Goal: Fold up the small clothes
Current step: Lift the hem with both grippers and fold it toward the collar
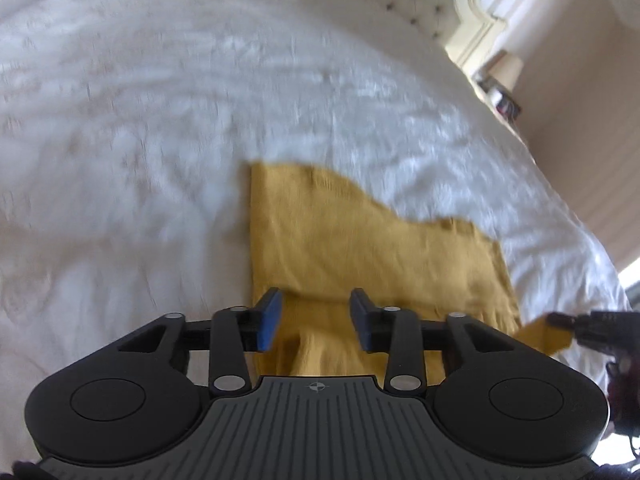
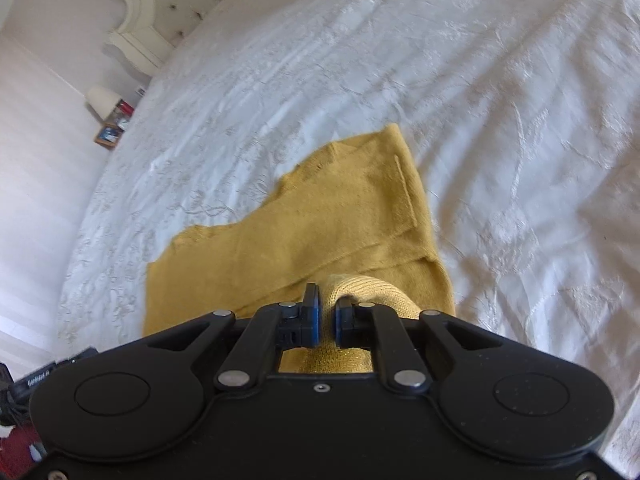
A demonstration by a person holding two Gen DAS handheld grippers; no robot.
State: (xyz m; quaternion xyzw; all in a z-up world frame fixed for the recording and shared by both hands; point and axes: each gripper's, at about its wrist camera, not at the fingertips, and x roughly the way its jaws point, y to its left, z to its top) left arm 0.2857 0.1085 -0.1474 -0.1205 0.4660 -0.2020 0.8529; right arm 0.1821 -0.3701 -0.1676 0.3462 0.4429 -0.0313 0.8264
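Mustard knit garment (image 1: 360, 240) lies partly folded on the white bedspread (image 1: 140, 140). Left gripper (image 1: 316, 316): jaws parted, nothing pinched, hanging over the garment's near edge. Right gripper (image 2: 325, 320): jaws nearly closed, clamping a ribbed fold of the garment, lifted off the flat part.

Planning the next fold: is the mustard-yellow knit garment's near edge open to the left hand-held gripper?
Probably yes: the left hand-held gripper hangs open right over the mustard-yellow knit garment, nothing between.
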